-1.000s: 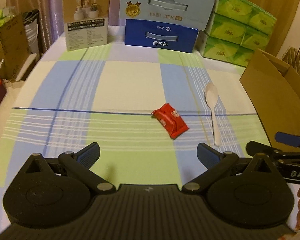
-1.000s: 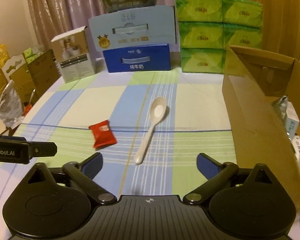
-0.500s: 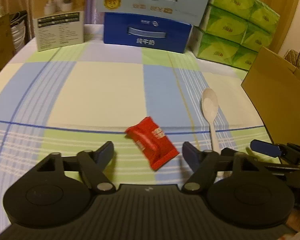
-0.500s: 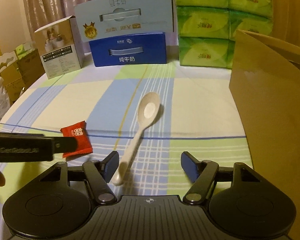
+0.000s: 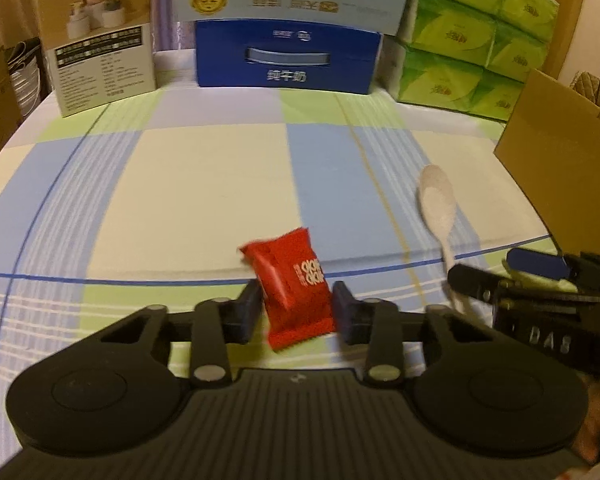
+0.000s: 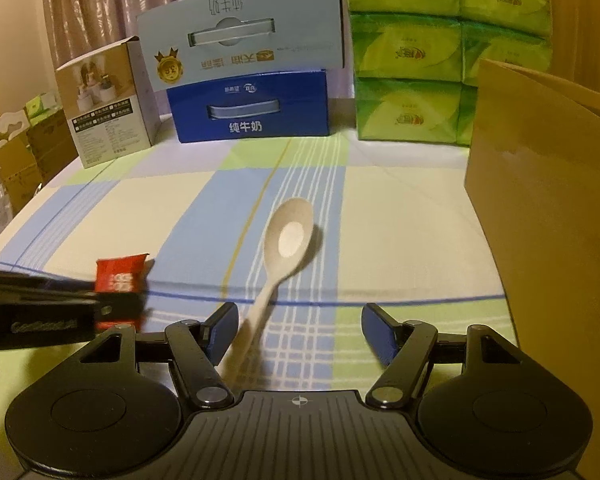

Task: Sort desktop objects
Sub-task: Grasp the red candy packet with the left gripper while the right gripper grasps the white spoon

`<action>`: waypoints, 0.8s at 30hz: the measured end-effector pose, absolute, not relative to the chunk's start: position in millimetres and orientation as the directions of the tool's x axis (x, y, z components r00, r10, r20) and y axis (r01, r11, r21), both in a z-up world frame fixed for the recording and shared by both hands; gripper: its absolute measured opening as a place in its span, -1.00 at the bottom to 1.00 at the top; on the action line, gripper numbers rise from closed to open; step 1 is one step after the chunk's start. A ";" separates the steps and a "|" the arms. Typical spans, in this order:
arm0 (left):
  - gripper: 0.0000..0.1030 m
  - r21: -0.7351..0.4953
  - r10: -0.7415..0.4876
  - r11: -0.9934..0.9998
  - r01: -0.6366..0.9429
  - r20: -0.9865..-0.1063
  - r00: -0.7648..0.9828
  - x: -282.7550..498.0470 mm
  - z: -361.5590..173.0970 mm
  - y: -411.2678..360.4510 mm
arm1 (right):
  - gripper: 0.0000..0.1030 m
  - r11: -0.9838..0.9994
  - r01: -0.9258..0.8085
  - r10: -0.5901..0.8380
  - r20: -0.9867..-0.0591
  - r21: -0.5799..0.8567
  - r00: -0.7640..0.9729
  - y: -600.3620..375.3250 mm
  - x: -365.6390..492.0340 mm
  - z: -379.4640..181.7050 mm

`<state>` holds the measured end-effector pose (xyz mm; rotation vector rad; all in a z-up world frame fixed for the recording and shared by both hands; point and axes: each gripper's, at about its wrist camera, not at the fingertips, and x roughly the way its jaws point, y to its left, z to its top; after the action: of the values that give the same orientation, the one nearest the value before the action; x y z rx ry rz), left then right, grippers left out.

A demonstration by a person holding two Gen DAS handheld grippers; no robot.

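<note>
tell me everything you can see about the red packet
The red packet is a small, glossy pillow-style snack wrapper with crimped ends and white lettering on its face. It looks sealed, slightly puffed, and lies tilted on the checked tablecloth. It sits between the fingers of the left hand-held gripper, which have closed in on both its sides. The spoon lies apart to its right.

The snack packet (image 5: 294, 286) lies on the tablecloth (image 5: 204, 184) between the fingers of the left gripper (image 5: 296, 314). The spoon (image 6: 282, 256) lies at the packet's 3 o'clock, its bowl toward 12 and its handle running down between the fingers of the right gripper (image 6: 300, 330). The cardboard box (image 6: 548, 216) stands at the spoon's 3 o'clock. At 12 o'clock, along the far edge, two milk cartons (image 6: 250, 108) are stacked, the small carton (image 6: 108, 116) to their left, the tissue packs (image 6: 432, 52) to their right.
</note>
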<state>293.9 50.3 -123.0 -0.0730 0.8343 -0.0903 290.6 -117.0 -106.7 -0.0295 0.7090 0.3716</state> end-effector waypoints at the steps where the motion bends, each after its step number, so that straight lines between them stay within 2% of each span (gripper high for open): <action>1: -0.41 -0.102 -0.110 0.993 0.052 -0.736 0.668 293.4 -122.8 52.5 | 0.29 0.933 -0.347 0.327 -0.640 0.100 0.696 -114.5 293.0 -106.8; 5: -0.44 -0.109 -0.121 0.992 0.060 -0.731 0.672 291.0 -123.1 58.6 | 0.27 0.933 -0.346 0.328 -0.633 0.100 0.701 -104.7 307.6 -108.6; 8: -0.49 -0.098 -0.120 0.993 0.071 -0.722 0.681 290.7 -121.9 58.4 | 0.18 0.937 -0.337 0.314 -0.628 0.087 0.712 -97.4 320.9 -110.2; 12: -0.52 -0.105 -0.129 0.991 0.077 -0.713 0.689 294.3 -120.2 60.2 | -0.08 0.941 -0.330 0.299 -0.623 0.069 0.723 -91.2 334.2 -110.8; 17: -0.52 -0.094 -0.128 0.992 0.088 -0.705 0.698 296.5 -121.4 58.8 | -0.23 0.941 -0.337 0.283 -0.620 0.031 0.732 -83.6 340.7 -112.1; 18: -0.52 -0.088 -0.127 0.992 0.091 -0.703 0.699 296.0 -121.4 58.3 | -0.39 0.940 -0.341 0.280 -0.620 0.021 0.733 -82.1 340.2 -112.4; 19: -0.52 -0.086 -0.126 0.992 0.093 -0.702 0.700 295.6 -121.5 58.2 | -0.46 0.938 -0.347 0.278 -0.620 0.010 0.734 -81.0 339.5 -112.5; 24: -0.52 -0.082 -0.121 0.993 0.089 -0.710 0.694 294.7 -121.7 57.4 | -0.47 0.933 -0.358 0.287 -0.634 0.016 0.718 -83.3 327.6 -111.4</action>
<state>294.7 57.4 -121.7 -0.0426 0.7955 -0.1171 327.6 -83.3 -111.4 -0.1104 0.6824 0.3576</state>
